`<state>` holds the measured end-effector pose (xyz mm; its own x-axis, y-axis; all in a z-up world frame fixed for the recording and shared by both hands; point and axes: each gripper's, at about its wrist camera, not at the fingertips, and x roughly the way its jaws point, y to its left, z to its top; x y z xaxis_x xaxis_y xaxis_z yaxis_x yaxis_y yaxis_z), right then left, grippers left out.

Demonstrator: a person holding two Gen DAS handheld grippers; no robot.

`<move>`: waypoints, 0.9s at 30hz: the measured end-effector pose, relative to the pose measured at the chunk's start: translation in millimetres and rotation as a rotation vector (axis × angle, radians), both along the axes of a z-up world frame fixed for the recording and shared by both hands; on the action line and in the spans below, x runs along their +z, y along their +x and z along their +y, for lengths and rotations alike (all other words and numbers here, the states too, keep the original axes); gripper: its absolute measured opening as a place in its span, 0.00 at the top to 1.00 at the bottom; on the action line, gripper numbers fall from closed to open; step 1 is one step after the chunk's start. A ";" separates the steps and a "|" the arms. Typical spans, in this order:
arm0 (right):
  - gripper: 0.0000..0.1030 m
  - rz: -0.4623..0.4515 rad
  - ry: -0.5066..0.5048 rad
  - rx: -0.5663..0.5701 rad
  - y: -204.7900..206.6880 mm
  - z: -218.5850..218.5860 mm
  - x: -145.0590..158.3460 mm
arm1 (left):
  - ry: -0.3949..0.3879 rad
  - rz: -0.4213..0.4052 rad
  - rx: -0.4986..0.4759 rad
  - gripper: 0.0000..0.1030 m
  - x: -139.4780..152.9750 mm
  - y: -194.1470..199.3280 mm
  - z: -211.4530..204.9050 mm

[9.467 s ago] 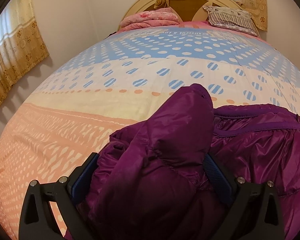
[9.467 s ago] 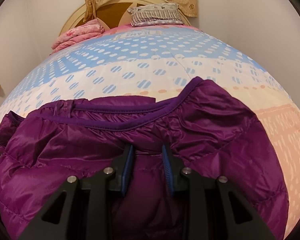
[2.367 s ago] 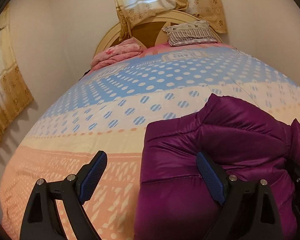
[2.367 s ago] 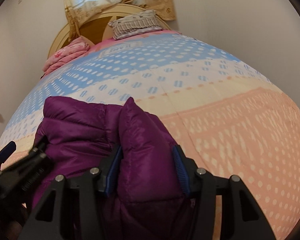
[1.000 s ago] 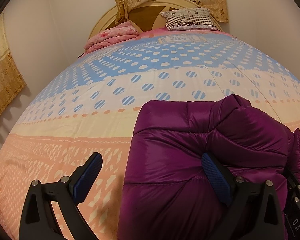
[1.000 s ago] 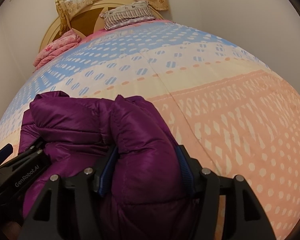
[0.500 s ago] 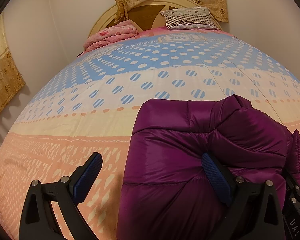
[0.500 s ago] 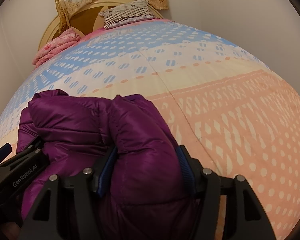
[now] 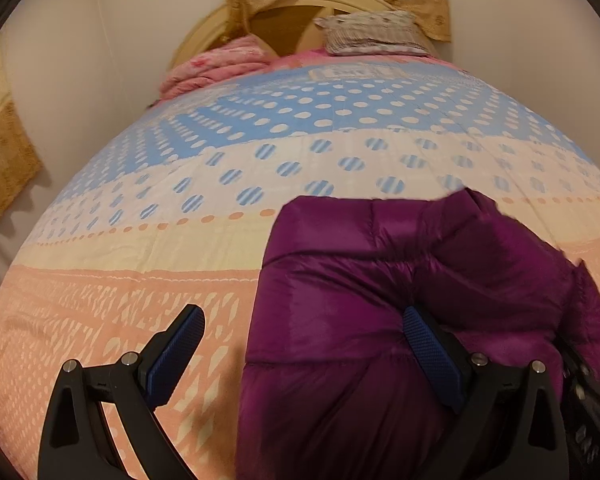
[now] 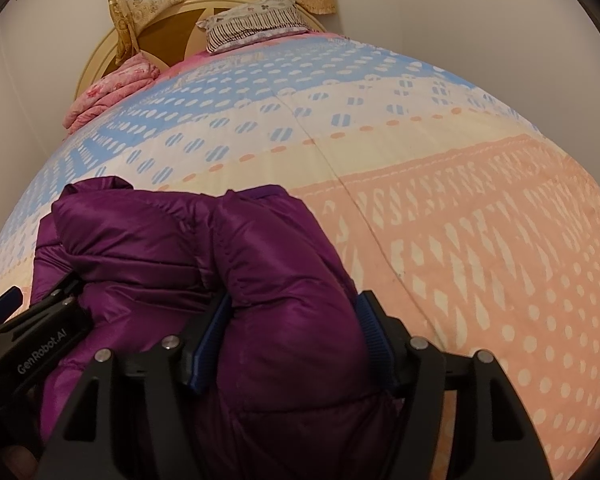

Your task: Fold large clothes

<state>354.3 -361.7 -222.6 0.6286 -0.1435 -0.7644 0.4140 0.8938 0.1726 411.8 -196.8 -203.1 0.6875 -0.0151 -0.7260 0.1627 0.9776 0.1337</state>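
A shiny purple padded jacket lies folded into a thick bundle on the bed; it also shows in the right wrist view. My left gripper is open wide, its left finger over bare bedspread and its right finger resting on top of the bundle. My right gripper has its jaws partly closed around a puffy fold of the jacket at the bundle's right end. The left gripper's body shows at the left of the right wrist view.
The bed has a patterned bedspread in blue, cream and peach. A folded pink blanket and a striped pillow lie at the headboard. Walls stand close on both sides, with yellow curtains at the left.
Since 9.5 s ago the spread jacket has become a compact bundle and the left gripper has let go. In the last second both cameras shifted only slightly.
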 end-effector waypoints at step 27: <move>0.40 -0.086 0.112 0.119 -64.4 4.6 -5.6 | -0.317 0.061 -0.167 0.11 -10.6 -78.8 53.8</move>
